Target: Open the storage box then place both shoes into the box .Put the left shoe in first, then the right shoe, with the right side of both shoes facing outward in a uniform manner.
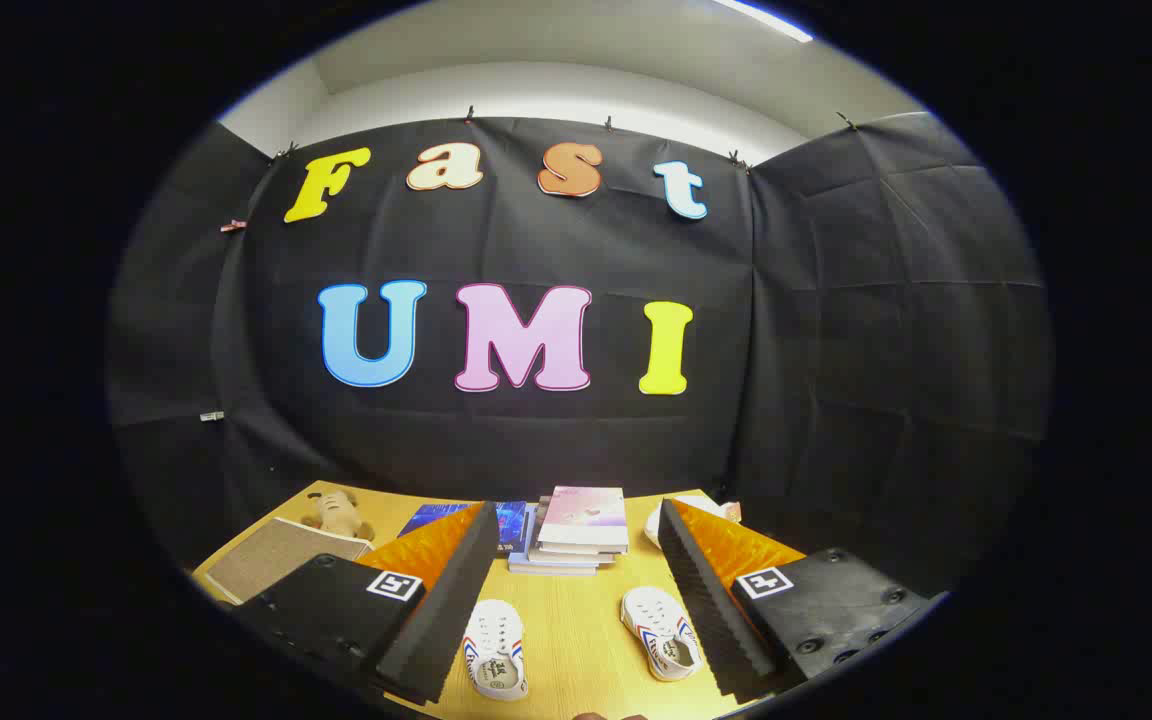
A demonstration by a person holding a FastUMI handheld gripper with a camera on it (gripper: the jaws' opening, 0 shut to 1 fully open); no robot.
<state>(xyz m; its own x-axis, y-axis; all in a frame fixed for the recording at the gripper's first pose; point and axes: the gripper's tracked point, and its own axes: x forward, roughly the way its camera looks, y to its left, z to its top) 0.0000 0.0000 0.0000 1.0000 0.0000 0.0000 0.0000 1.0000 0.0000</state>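
**Gripper held wide above two small shoes on a wooden table**

The wooden table (576,640) was the largest thing there, its pale yellow top showing a fine straight grain. Over it the gripper (576,605) was spread wide, nothing held; its two fingers had ridged, sawtooth-textured inner pads, and each carried a square printed marker on the flat block behind it.

Beyond the left finger lay a flat rectangular board (271,555) with a brownish, woven-looking face and a pale border. A stack of books (576,535) sat ahead of the fingers, in the gap between them; the top one had a glossy pink cover, and a dark blue book (456,518) lay just beside the stack.

Between the fingers, on the bare wood, lay the two shoes, small white sneakers with perforated uppers and red-and-blue side stripes. The left-hand shoe (496,648) was close to the left finger, the right-hand shoe (661,633) touching or nearly touching the right finger, the two well apart.

A tan plush toy (336,512) slumped near the board's far edge.
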